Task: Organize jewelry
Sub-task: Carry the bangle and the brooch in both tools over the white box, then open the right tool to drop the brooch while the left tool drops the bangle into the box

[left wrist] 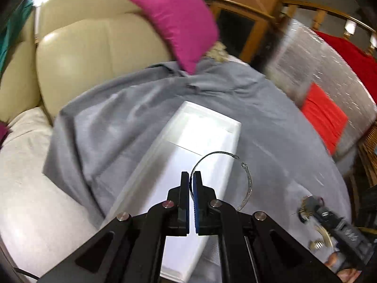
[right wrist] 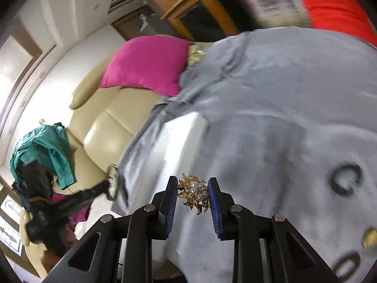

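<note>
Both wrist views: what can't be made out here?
- White box, left wrist view: interior overexposed; left gripper, shut on a thin open bangle, covers its near end.
- Dark rings, right wrist view: motion blur; type unclear.
- Gold piece, right wrist view: blurred at the fisheye edge.
- Brooch in right gripper: finger contact not resolvable.

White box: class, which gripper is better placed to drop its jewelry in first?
Left, probably. The left gripper holds its silver bangle directly over the white box; the right gripper, holding a gold brooch, hangs beside it.
</note>
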